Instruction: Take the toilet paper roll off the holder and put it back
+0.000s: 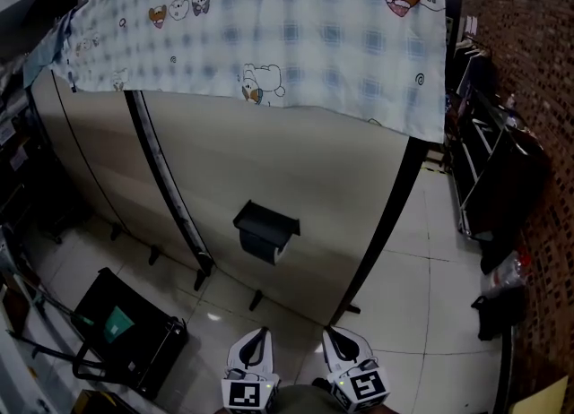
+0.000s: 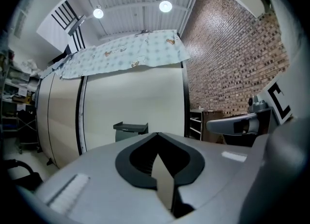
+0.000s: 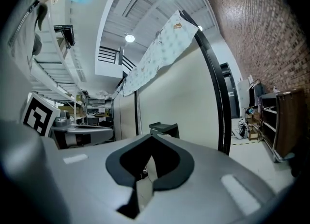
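A black toilet paper holder (image 1: 266,221) with a flat lid is mounted on a beige partition wall (image 1: 341,188). A white roll (image 1: 279,252) shows under its lid. Both grippers sit at the bottom of the head view, well short of the holder. My left gripper (image 1: 259,335) is shut with nothing in it, and my right gripper (image 1: 330,335) is shut and empty too. In the left gripper view the holder (image 2: 130,128) stands ahead, just left of the closed tips (image 2: 157,134). The holder (image 3: 163,129) appears just beyond the closed tips (image 3: 151,136) in the right gripper view.
A patterned cloth (image 1: 269,27) hangs over the top of the partition. A black cart (image 1: 126,332) stands on the tiled floor at the lower left. Dark shelving (image 1: 489,179) lines the brick wall (image 1: 538,63) on the right.
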